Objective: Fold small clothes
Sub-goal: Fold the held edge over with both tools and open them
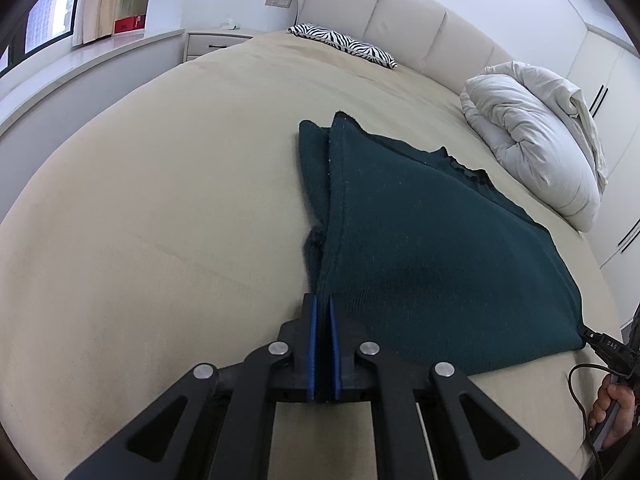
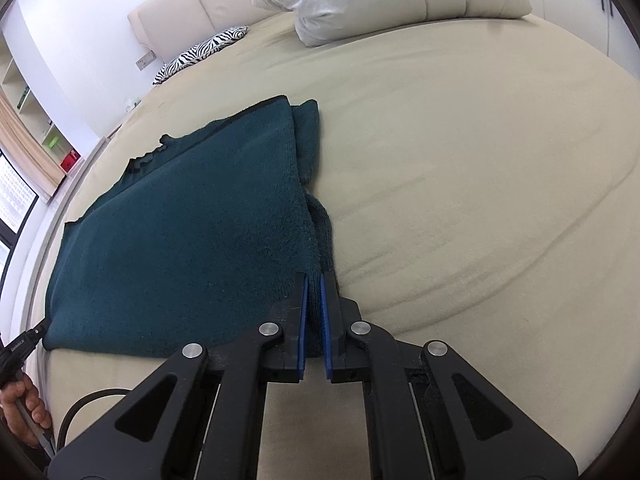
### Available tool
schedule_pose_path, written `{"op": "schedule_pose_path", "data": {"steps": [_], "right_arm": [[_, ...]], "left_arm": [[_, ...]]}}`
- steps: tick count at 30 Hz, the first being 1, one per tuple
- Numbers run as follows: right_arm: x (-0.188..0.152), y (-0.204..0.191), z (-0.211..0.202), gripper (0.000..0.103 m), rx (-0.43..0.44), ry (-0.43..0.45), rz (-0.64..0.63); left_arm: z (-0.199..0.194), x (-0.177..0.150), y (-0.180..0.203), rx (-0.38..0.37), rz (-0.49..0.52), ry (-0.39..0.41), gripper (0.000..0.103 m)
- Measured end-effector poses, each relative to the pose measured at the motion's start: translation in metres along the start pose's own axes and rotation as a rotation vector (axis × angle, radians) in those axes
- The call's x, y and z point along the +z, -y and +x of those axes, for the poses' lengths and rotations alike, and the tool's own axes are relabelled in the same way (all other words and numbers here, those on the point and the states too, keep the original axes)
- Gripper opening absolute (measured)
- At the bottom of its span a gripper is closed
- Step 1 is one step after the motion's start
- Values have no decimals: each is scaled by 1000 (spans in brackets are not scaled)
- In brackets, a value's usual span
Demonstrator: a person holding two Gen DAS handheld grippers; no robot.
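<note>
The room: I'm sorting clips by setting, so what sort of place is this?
Most likely a home bedroom. A large bed with a padded headboard fills both views, a zebra-print pillow and a bundled white duvet lie near its head, and a nightstand stands beside it.

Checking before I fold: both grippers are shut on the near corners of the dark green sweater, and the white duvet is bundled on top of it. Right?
Not quite. The white duvet lies apart from the dark green sweater, on bare bed sheet, as the left wrist view shows. The left gripper and right gripper are shut on the sweater's near corners.
</note>
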State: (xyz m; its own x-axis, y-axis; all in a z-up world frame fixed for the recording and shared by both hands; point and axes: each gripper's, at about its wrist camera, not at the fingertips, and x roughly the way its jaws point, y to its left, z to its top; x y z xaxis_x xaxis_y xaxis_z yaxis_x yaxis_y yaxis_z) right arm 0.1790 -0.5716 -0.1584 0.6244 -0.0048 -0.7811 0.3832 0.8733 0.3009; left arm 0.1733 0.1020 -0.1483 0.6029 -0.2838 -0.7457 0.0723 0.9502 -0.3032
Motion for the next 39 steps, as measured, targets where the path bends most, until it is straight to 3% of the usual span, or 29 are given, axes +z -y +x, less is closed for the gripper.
{"op": "schedule_pose_path", "data": {"steps": [12, 16, 19, 23, 25, 27, 29, 30, 32, 36, 39], "right_arm": [[2, -5, 6, 6, -16, -1, -33], [0, -6, 3, 8, -20, -2, -40], [1, -4, -5, 25, -18, -9, -9], [1, -6, -23, 25, -20, 0, -11], [6, -11, -35, 25, -8, 36, -19], [16, -20, -44, 27, 0, 63, -34], [28, -33, -43, 44, -15, 81, -63], [33, -37, -40, 48, -26, 93, -78], [40, -40, -32, 49, -33, 98, -70], [44, -47, -8, 47, 83, 93, -85], [32, -44, 31, 36, -13, -47, -108]], "left_arm": [[-1, -6, 1, 12, -5, -1, 8], [-7, -2, 0, 3, -29, 9, 18], [-16, 5, -1, 16, -49, 32, 23], [-29, 22, 14, 37, -5, 97, 27], [-29, 34, 26, 20, 20, 116, 38], [-27, 44, 38, 10, 40, 130, 40], [-22, 53, 52, -15, 62, 138, 42], [-20, 56, 59, -28, 78, 145, 44], [-10, 64, 74, -25, 126, 165, 47], [20, 74, 86, -21, 133, 116, 48], [43, 68, 83, 20, 135, 63, 48]]}}
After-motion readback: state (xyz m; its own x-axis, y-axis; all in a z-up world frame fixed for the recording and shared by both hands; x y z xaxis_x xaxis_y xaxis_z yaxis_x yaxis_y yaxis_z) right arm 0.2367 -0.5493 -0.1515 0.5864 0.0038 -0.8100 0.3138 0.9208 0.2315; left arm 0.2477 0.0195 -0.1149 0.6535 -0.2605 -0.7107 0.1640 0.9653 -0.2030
